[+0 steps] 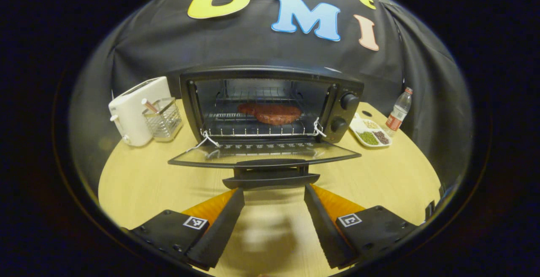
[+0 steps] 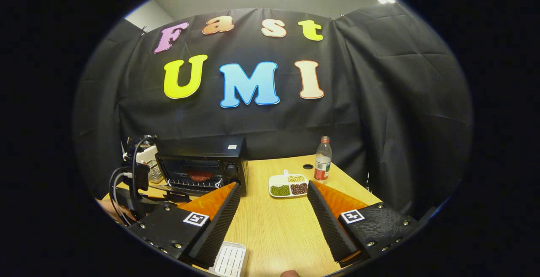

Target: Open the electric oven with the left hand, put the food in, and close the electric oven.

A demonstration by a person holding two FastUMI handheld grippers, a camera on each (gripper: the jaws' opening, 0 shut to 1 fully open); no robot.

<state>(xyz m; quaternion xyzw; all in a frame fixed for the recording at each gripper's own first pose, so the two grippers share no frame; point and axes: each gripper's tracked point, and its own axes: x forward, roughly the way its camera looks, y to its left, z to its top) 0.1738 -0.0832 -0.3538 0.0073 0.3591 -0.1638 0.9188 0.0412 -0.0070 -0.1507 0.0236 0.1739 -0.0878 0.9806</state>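
The black electric oven (image 1: 270, 100) stands open, its glass door (image 1: 263, 154) folded down flat toward me. A reddish-brown piece of meat (image 1: 270, 113) lies on the wire rack inside. My left gripper (image 1: 274, 190) is open, its fingertips just short of the door handle (image 1: 270, 178), and it holds nothing. In the right gripper view the oven (image 2: 202, 165) sits at the far left with the meat (image 2: 199, 175) inside. My right gripper (image 2: 273, 186) hovers open and empty over the wooden table (image 2: 274, 226).
A white toaster (image 1: 135, 114) and a wire holder (image 1: 163, 119) stand left of the oven. A divided dish of beans (image 1: 371, 133) (image 2: 289, 185) and a water bottle (image 1: 398, 112) (image 2: 322, 163) are to its right. A white slotted tray (image 2: 230, 261) lies under the right gripper.
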